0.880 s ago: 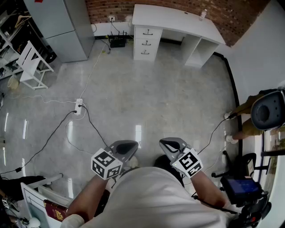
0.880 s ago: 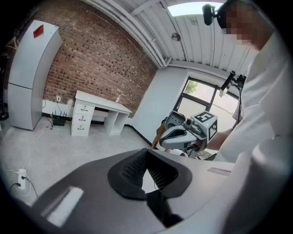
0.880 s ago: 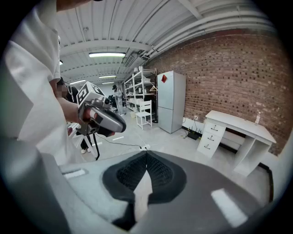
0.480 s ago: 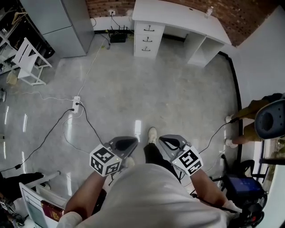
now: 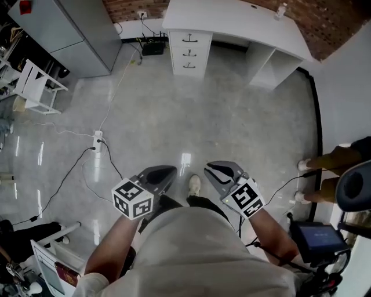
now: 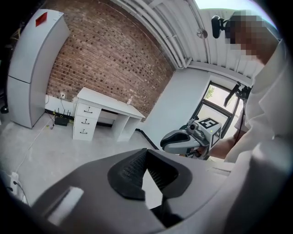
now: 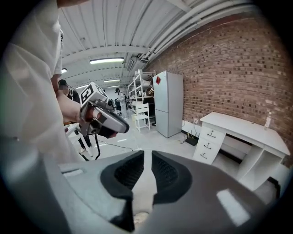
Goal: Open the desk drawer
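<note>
A white desk [image 5: 232, 17] stands against the brick wall at the far end of the room. Its drawer unit [image 5: 189, 53] has three drawers, all closed. The desk [image 6: 107, 103] and drawers [image 6: 85, 122] appear small in the left gripper view, and again as desk [image 7: 242, 128] and drawers [image 7: 207, 141] in the right gripper view. My left gripper [image 5: 171, 170] and right gripper [image 5: 210, 167] are held close to my body, far from the desk. The left gripper [image 6: 146, 153] has its tips touching. The right gripper [image 7: 147, 157] shows only a thin slit. Neither holds anything.
A grey cabinet [image 5: 75, 35] stands at the back left, with a white chair [image 5: 35, 87] near it. A power strip [image 5: 97, 139] and cables lie on the floor to the left. Another person's legs [image 5: 330, 162] are at the right wall. My shoe [image 5: 195, 184] shows between the grippers.
I have stepped forward across the floor, one foot now ahead between the grippers. The desk sits slightly larger and more central. Both grippers stay as they were, held at my front.
</note>
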Demonstrator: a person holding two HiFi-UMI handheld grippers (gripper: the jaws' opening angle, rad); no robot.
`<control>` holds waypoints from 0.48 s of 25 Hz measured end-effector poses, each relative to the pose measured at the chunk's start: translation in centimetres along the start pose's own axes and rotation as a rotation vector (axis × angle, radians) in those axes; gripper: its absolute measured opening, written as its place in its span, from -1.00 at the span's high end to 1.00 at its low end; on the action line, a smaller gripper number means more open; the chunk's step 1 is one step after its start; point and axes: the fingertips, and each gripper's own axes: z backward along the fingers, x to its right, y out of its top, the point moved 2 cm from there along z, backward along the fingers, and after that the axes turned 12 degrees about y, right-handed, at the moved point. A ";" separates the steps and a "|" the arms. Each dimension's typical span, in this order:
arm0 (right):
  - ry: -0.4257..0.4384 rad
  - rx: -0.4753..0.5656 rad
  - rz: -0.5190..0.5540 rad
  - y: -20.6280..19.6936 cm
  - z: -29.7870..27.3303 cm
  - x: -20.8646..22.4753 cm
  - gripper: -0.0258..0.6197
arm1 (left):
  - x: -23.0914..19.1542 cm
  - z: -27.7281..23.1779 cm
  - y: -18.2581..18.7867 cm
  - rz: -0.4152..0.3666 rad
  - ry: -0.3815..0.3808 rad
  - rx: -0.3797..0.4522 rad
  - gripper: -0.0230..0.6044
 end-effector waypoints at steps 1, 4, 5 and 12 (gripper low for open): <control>-0.003 0.002 -0.002 0.2 0.3 1.5 0.80 | -0.3 -1.2 0.9 0.000 0.005 0.000 0.91; -0.008 0.006 -0.019 1.2 0.9 4.9 0.80 | -1.1 -3.9 2.8 0.039 0.011 -0.014 0.91; -0.010 0.009 -0.025 1.6 1.0 5.8 0.80 | -1.5 -4.7 3.4 0.058 0.009 -0.016 0.91; -0.028 -0.005 -0.046 3.0 -1.8 15.2 0.80 | -7.6 -12.4 7.4 0.183 -0.014 0.025 0.91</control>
